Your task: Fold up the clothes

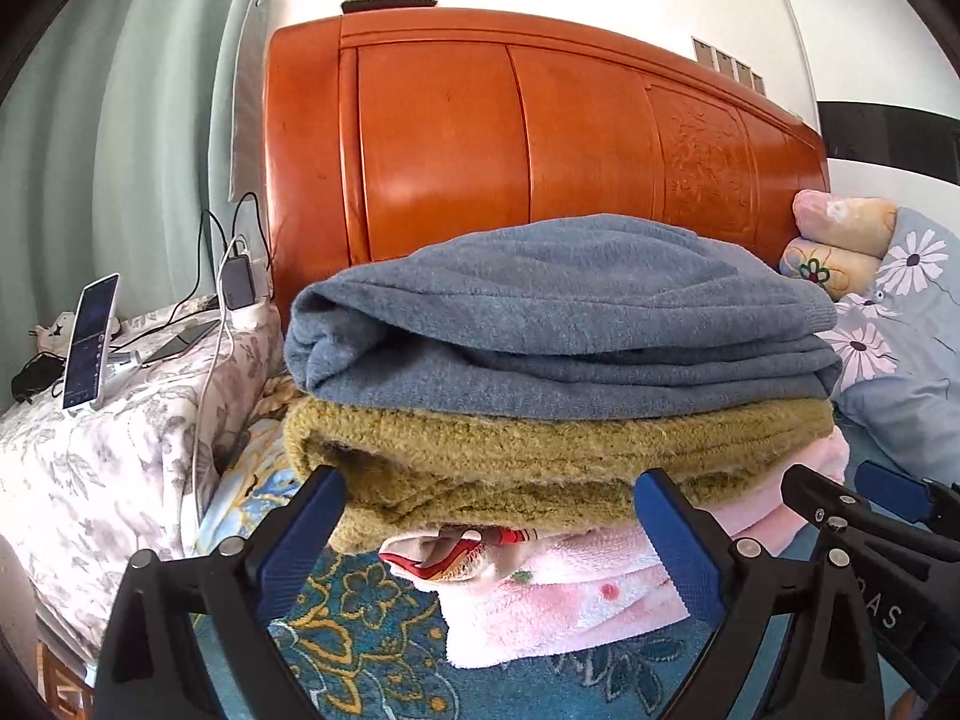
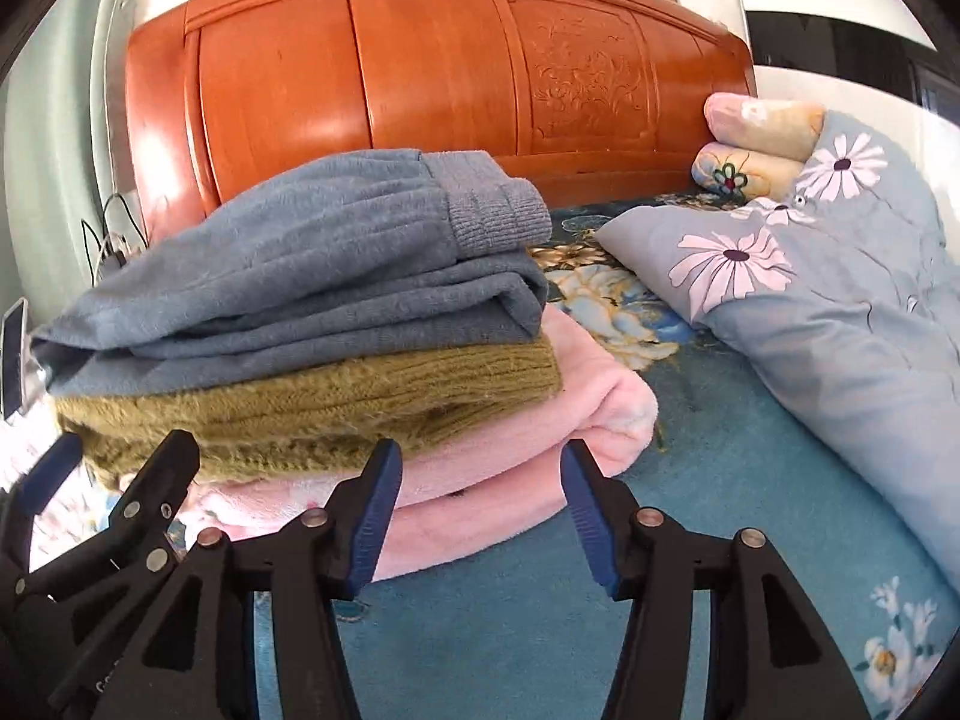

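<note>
A stack of folded clothes lies on the bed: a grey-blue sweater (image 1: 558, 312) on top, an olive knit sweater (image 1: 540, 456) under it, pink fleece garments (image 1: 558, 606) at the bottom. In the right wrist view the same stack shows the grey-blue sweater (image 2: 312, 276), the olive sweater (image 2: 336, 402) and the pink fleece (image 2: 540, 420). My left gripper (image 1: 489, 495) is open and empty, its fingers at the stack's front edge beside the olive layer. My right gripper (image 2: 480, 468) is open and empty, just in front of the pink fleece, to the right of the left gripper (image 2: 120, 468).
An orange wooden headboard (image 1: 510, 138) stands behind the stack. A folded grey floral quilt (image 2: 840, 312) and rolled pillows (image 2: 756, 138) lie at the right. A phone on a stand (image 1: 90, 342), chargers and cables sit on a floral-covered surface at the left. Teal floral bedsheet (image 2: 510, 630) lies underneath.
</note>
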Demonstrator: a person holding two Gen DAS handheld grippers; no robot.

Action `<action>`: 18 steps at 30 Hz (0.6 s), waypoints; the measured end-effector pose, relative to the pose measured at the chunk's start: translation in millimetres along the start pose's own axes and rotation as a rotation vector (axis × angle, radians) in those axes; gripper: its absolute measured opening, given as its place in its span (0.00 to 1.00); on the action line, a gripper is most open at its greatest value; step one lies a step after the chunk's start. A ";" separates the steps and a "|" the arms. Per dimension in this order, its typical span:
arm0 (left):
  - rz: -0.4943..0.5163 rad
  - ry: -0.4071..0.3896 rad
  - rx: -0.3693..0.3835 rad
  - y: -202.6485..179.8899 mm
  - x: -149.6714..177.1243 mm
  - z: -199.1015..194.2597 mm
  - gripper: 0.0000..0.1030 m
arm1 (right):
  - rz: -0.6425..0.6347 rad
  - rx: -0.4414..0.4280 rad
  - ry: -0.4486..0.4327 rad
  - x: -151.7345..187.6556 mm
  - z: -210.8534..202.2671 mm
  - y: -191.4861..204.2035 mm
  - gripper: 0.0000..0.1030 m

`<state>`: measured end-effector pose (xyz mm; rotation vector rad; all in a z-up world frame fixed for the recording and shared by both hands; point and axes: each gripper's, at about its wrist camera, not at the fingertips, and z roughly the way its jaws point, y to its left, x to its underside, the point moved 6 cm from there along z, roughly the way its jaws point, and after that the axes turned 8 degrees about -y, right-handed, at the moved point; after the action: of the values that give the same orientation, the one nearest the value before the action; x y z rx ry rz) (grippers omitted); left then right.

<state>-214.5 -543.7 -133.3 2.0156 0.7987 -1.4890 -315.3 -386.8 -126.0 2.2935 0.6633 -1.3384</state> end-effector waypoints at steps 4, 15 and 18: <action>0.008 0.019 -0.008 0.7 7.2 4.3 1.00 | -0.008 0.020 0.005 1.0 2.3 -1.9 0.56; -0.088 0.133 0.030 15.2 27.4 16.5 1.00 | -0.043 0.035 0.009 4.7 4.2 4.8 0.77; -0.104 0.160 0.033 15.9 31.4 20.7 1.00 | -0.038 0.035 0.013 4.8 5.9 3.0 0.83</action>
<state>-209.8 -564.3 -168.3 2.1680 0.9630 -1.4179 -315.5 -391.6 -132.7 2.3295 0.6965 -1.3640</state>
